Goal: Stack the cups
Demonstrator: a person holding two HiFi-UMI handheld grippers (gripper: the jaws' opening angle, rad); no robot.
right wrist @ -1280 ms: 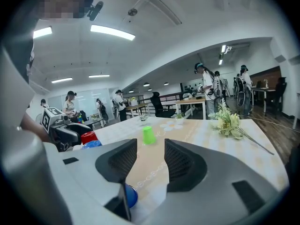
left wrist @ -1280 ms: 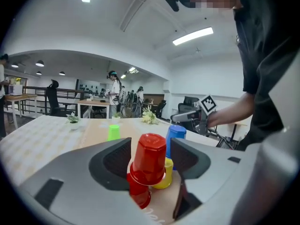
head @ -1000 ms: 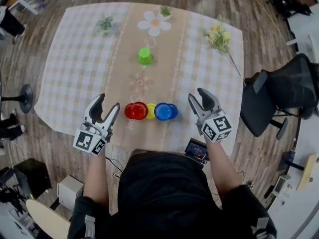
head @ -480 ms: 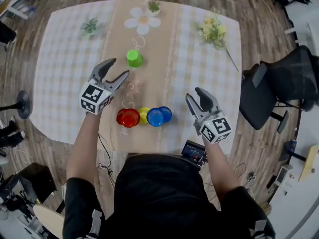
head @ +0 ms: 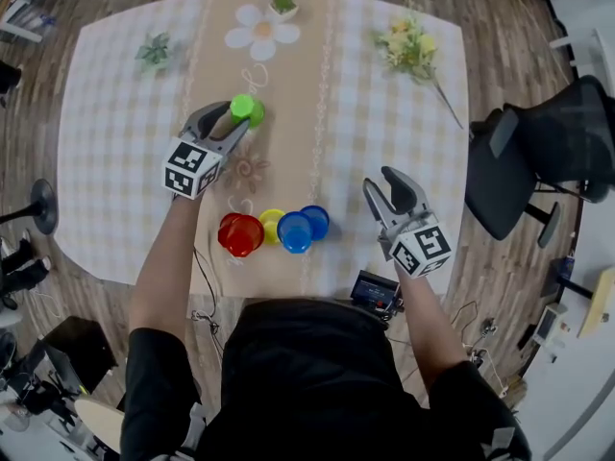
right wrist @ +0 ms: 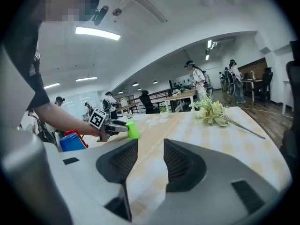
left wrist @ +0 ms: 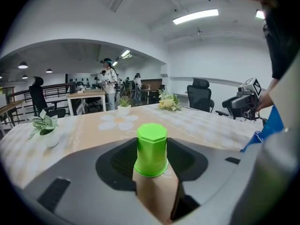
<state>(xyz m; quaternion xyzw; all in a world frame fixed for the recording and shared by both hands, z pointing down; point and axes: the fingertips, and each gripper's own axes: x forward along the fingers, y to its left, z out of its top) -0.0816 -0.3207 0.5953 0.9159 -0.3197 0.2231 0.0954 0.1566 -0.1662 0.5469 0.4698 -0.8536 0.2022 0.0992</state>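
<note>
The left gripper has its jaws apart with the green cup standing between them. The jaws have just been closing, and the dark pads sit just beside the cup's sides, though neither view shows them pressing on it. The cup stands upside down on the tan runner that runs down the middle of the surface, well beyond the other cups. The left arm is stretched forward over the surface, with the gripper tilted somewhat downward and its marker cube facing up. The right gripper has its jaws partly apart, with only the checked cloth showing through the gap. It is held over the near right part of the surface, tilted a little downward, with the elbow bent and close to the body. Near the front edge, between the two arms, the remaining cups cluster in a row: a red cup, a yellow cup and a blue cup, with a second blue cup just behind it. The right gripper stands to the right of this row, apart from it.
</note>
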